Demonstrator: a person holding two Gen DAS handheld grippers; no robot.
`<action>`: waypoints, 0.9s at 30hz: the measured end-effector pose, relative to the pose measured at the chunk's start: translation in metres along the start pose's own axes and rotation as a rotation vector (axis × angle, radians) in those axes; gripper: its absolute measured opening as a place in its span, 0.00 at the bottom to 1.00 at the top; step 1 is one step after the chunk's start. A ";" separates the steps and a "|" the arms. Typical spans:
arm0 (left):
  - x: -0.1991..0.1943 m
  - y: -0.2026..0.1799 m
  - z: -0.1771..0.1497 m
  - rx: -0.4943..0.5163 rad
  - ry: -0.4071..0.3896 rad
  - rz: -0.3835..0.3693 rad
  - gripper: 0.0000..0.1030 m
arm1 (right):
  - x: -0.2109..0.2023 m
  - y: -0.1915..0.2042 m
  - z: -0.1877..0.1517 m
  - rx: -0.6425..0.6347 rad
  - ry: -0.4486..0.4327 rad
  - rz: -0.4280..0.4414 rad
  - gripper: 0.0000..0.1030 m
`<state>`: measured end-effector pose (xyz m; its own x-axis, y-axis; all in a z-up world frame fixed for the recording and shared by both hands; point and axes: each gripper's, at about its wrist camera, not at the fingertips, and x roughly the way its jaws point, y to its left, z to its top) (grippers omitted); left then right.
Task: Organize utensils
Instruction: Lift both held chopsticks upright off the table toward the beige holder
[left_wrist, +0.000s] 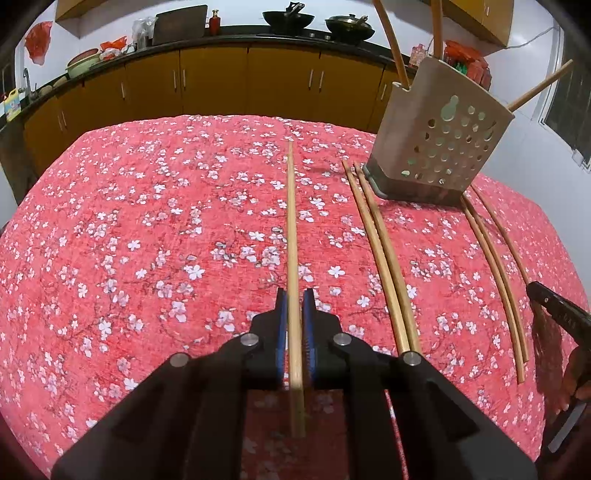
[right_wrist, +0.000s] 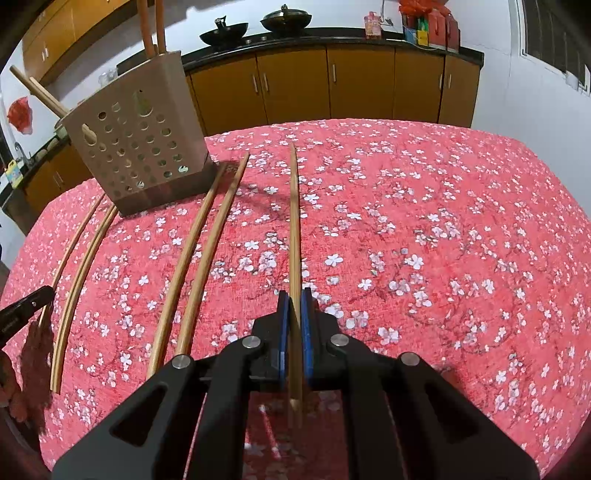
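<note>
Left wrist view, read from left to right: the left claw (left_wrist: 294, 314) is closed on one chopstick (left_wrist: 291, 221), which runs straight ahead from between the blue pads (left_wrist: 281, 325) over the red blossom-print cloth (left_wrist: 147, 221) covering the counter. To its right lie two chopsticks side by side (left_wrist: 384, 254), their far tips just beside the base of the perforated utensil holder (left_wrist: 436, 140). The holder stands on the cloth at the far right. Three sticks rise out of it: two from its top and one angled out to the right. Right of the holder lie three more chopsticks (left_wrist: 498, 266), the outermost set slightly apart. At the right edge, part of the other black tool and a hand (left_wrist: 576, 373) show.

Right wrist view, left to right: the other black tool intrudes at the left edge. Three chopsticks (right_wrist: 79, 266) lie next, then the holder (right_wrist: 140, 133) at the far left of the cloth (right_wrist: 443, 240), then the pair of chopsticks (right_wrist: 192, 266). The right claw (right_wrist: 294, 317) is closed on a single chopstick (right_wrist: 294, 221), pinched between its blue pads (right_wrist: 306, 325) and pointing straight ahead.

Count: five chopsticks loose on the cloth, one in each claw, three in the holder. One holder. Two woks (right_wrist: 255, 26) sit on the rear kitchen worktop above yellow cabinets (right_wrist: 332, 85).
</note>
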<state>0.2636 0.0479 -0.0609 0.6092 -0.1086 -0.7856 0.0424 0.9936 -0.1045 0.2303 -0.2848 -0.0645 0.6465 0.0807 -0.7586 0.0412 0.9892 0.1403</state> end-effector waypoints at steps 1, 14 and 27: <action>0.000 0.000 0.000 0.001 0.000 0.000 0.11 | 0.000 0.001 -0.001 0.000 0.000 -0.001 0.08; -0.002 -0.001 -0.002 0.014 0.001 0.008 0.11 | -0.004 0.003 -0.004 -0.014 0.002 -0.008 0.08; -0.010 -0.007 -0.013 0.040 -0.002 0.025 0.11 | -0.006 0.003 -0.006 -0.018 0.004 -0.006 0.08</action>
<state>0.2470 0.0422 -0.0597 0.6122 -0.0841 -0.7862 0.0593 0.9964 -0.0604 0.2218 -0.2817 -0.0634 0.6432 0.0748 -0.7620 0.0314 0.9918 0.1239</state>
